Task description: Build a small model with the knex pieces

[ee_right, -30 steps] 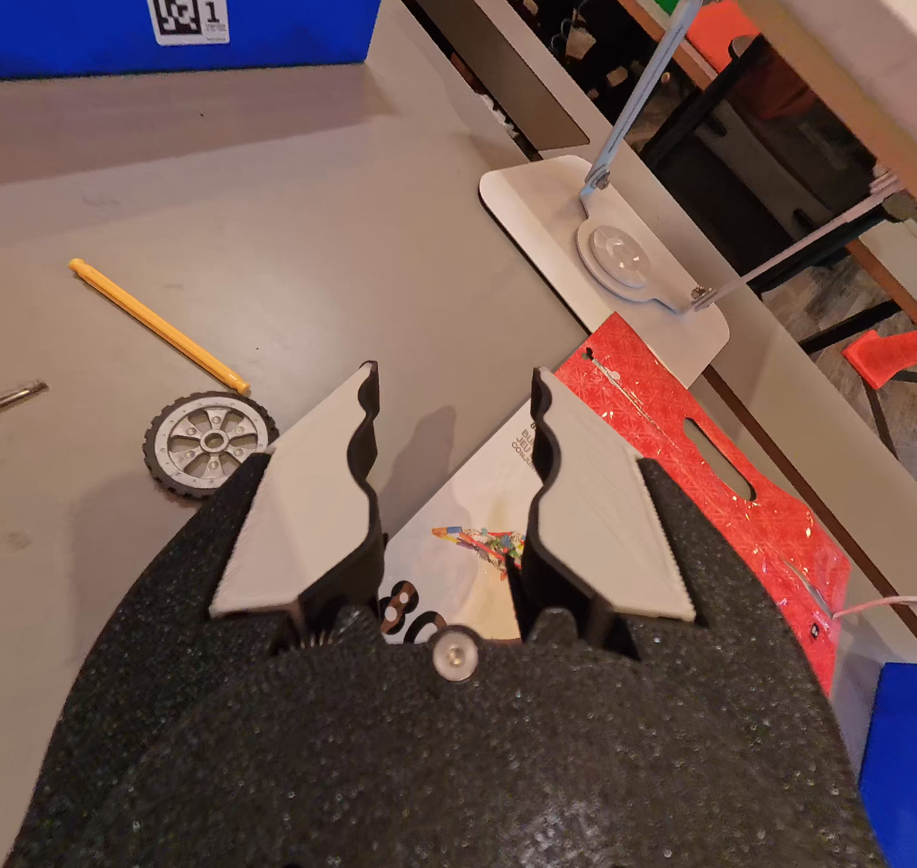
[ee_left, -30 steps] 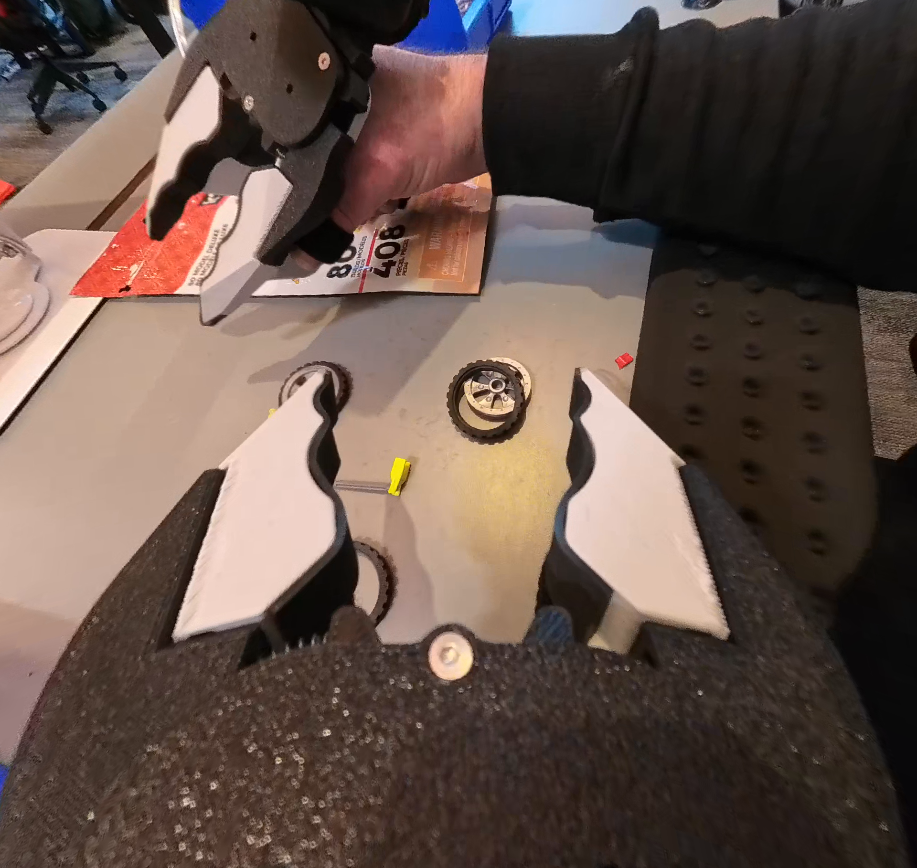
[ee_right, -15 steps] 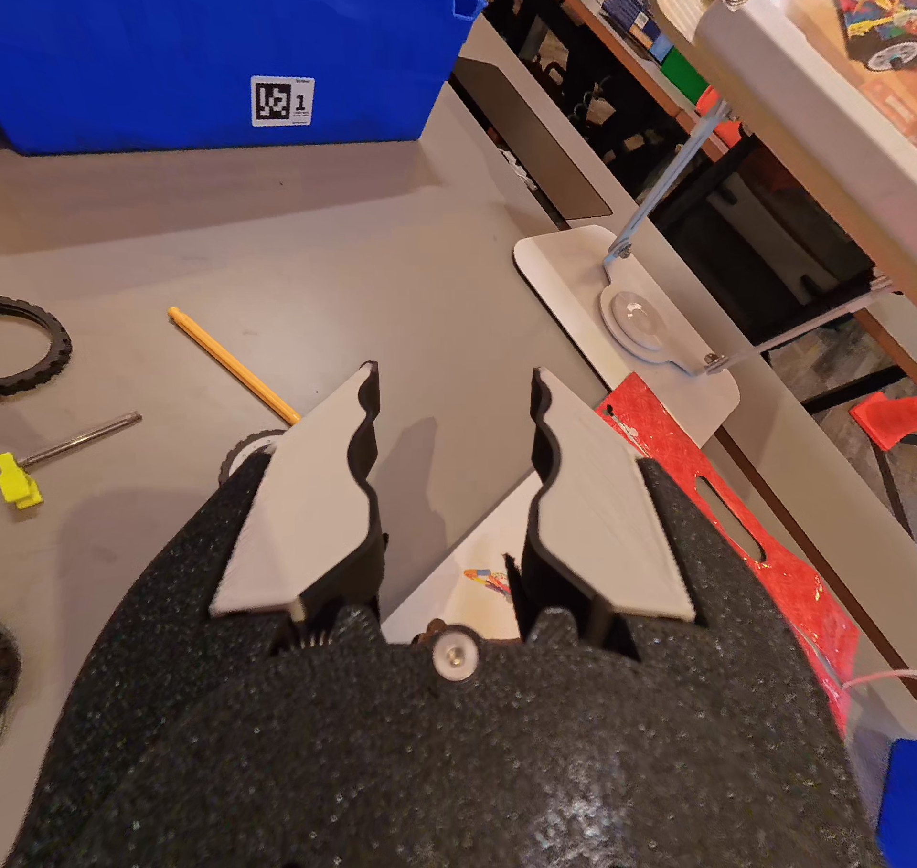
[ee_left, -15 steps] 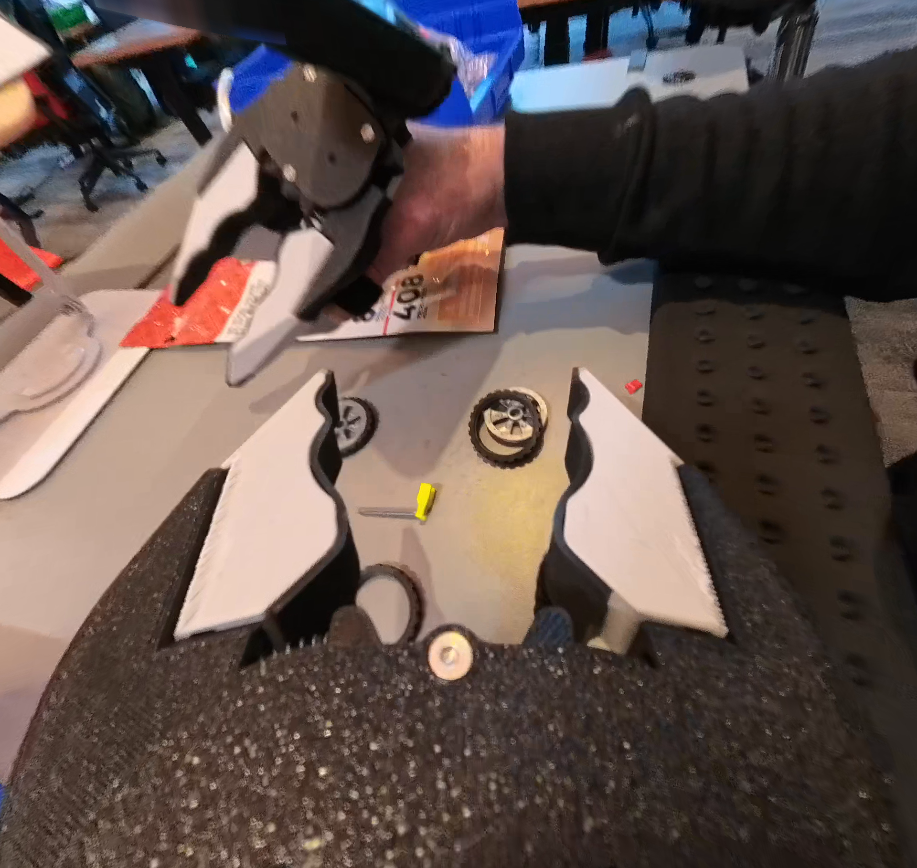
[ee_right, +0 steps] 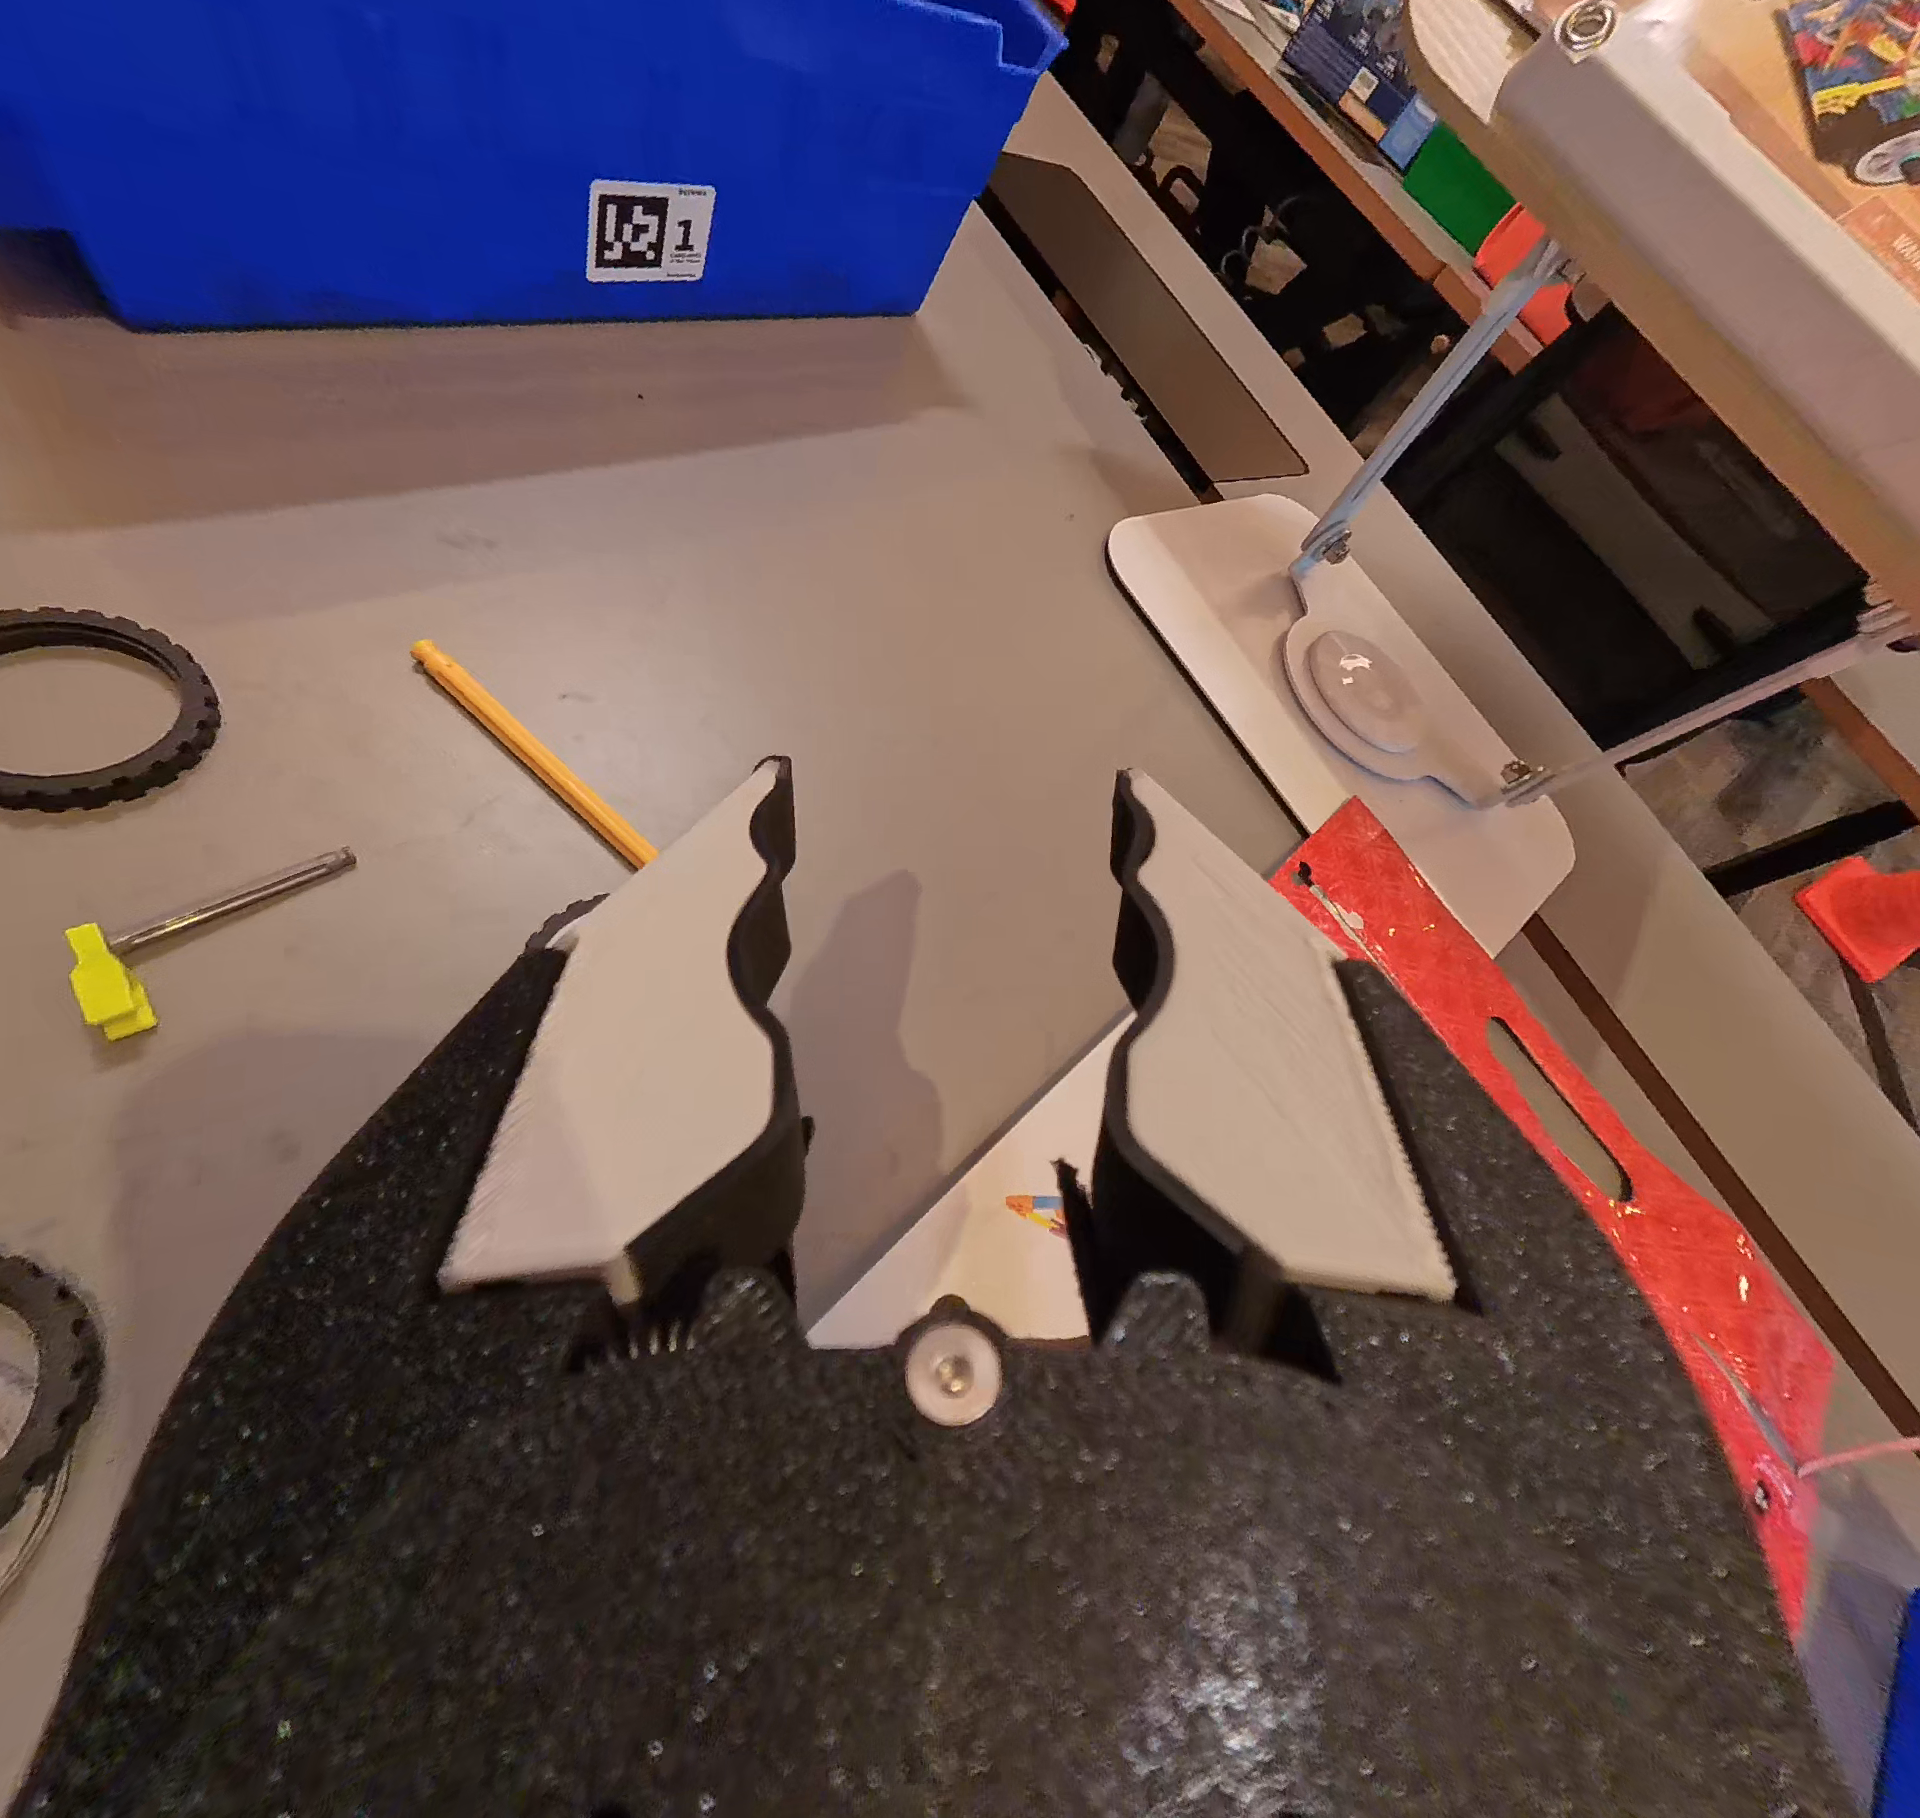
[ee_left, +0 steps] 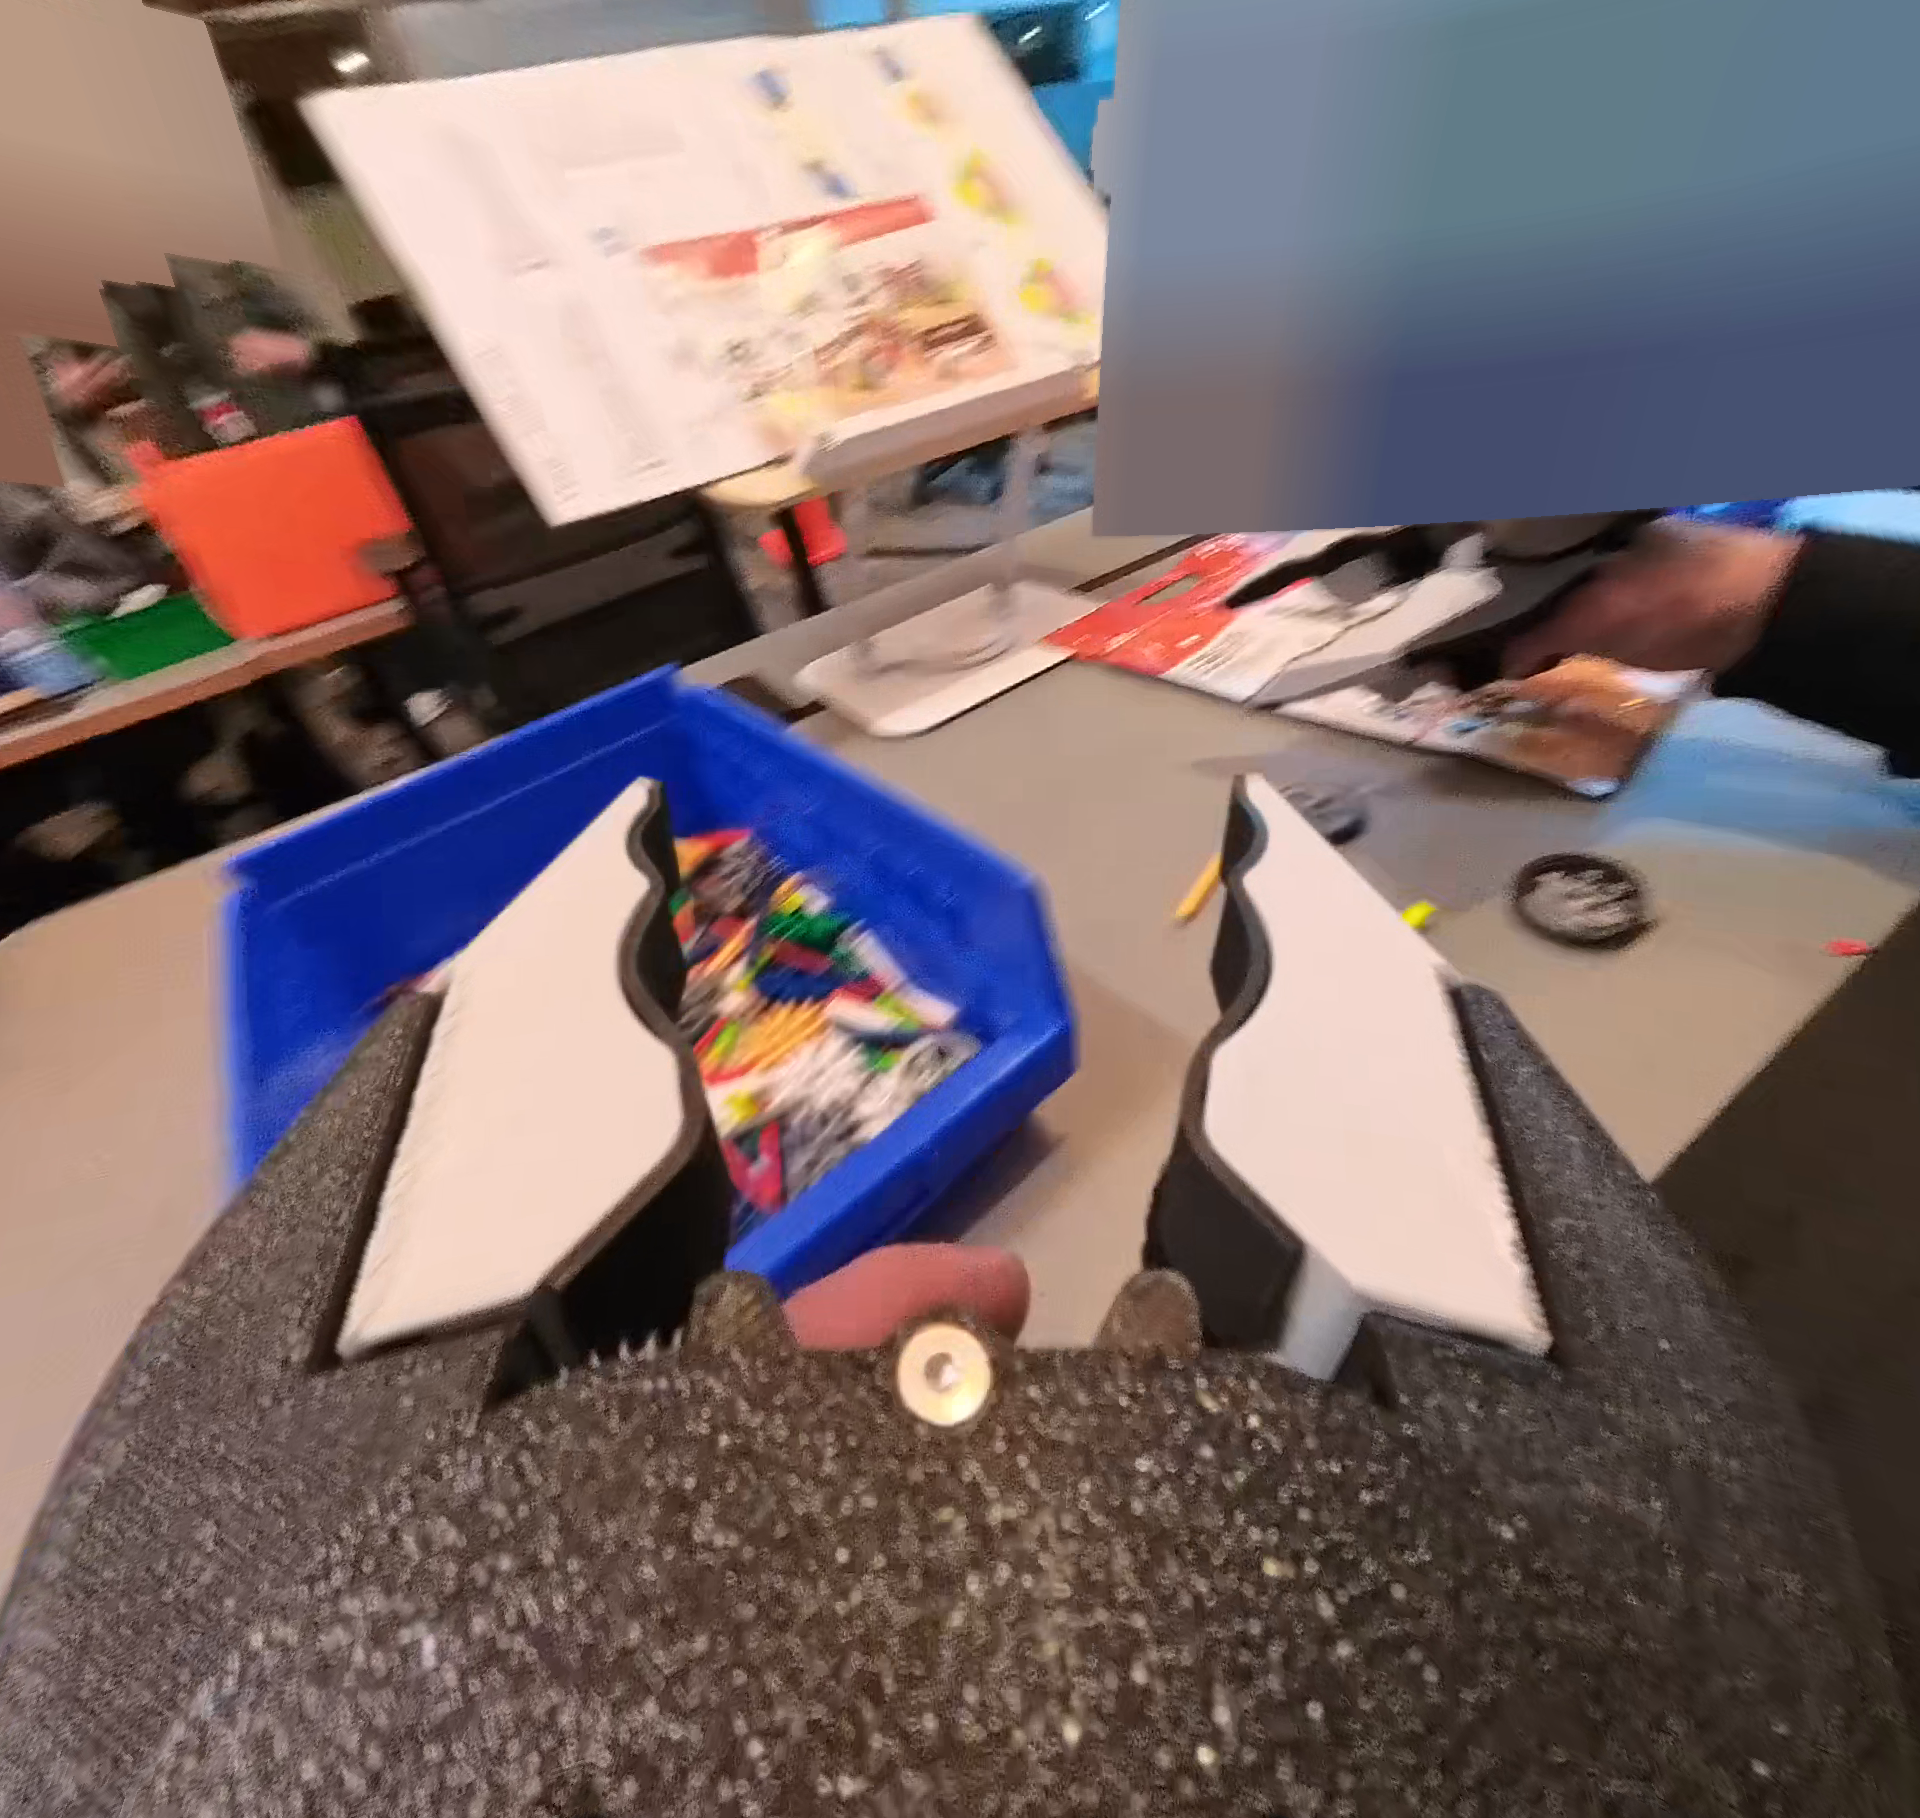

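Observation:
My left gripper (ee_left: 940, 802) is open and empty, held above the grey table and pointing at a blue bin (ee_left: 914, 895) full of small coloured building pieces (ee_left: 821, 989). My right gripper (ee_right: 951, 776) is open and empty, low over the table, with a white and red packaging bag (ee_right: 1538, 1124) under its right finger. In the right wrist view a yellow rod (ee_right: 530, 745), a metal axle with a yellow end piece (ee_right: 197, 921) and a black tyre ring (ee_right: 99, 708) lie to its left. The right gripper also shows blurred in the left wrist view (ee_left: 1382, 605), held by a hand.
A blue bin with a square marker sticker (ee_right: 499, 106) stands at the far side. A white stand base (ee_right: 1340, 688) carries a tilted instruction booklet (ee_left: 717, 272). A black wheel (ee_left: 1579, 901) lies on the table. An orange bin (ee_left: 270, 521) sits on another table behind.
My left gripper has swung up and to the left, from over the wheels to facing the blue bin. My right gripper has pulled back a little; more of the table at its left shows.

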A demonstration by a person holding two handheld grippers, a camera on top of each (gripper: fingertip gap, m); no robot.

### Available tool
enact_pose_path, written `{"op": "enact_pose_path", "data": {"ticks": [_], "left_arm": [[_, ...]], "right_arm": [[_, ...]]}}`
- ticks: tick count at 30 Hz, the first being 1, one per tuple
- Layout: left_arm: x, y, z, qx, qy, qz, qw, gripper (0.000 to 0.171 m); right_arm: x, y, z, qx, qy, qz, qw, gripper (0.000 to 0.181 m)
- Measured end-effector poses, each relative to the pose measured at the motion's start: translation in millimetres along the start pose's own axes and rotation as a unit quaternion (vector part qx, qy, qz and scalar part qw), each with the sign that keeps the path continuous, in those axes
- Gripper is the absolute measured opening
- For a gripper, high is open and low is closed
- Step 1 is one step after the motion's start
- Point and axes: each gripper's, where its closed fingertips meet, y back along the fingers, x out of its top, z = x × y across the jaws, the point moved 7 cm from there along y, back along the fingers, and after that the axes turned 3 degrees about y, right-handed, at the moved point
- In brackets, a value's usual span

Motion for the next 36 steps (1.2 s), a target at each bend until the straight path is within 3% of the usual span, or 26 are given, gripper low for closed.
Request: {"op": "enact_pose_path", "data": {"ticks": [5, 13, 31, 36], "left_arm": [[-35.7, 37.9, -44.9, 0.094, 0.041, -0.053, 0.993, 0.117], [-74.6, 43.3, -67.5, 0.139, 0.052, -0.121, 0.982, 0.128], [-90.0, 46.8, -97.6, 0.153, 0.07, -0.138, 0.976, 0.132], [-90.6, 45.8, -95.2, 0.142, 0.066, -0.144, 0.977, 0.14]], "right_arm": [[1.7, 3.2, -1.4, 0.001, 0.005, 0.004, 1.0, 0.062], [-3.9, 1.8, -1.2, 0.004, 0.009, -0.005, 1.0, 0.062], [-13.3, -0.9, -0.3, 0.011, 0.006, -0.02, 1.0, 0.062], [-14.1, -0.3, 0.0, 0.011, 0.004, -0.02, 1.0, 0.062]]}}
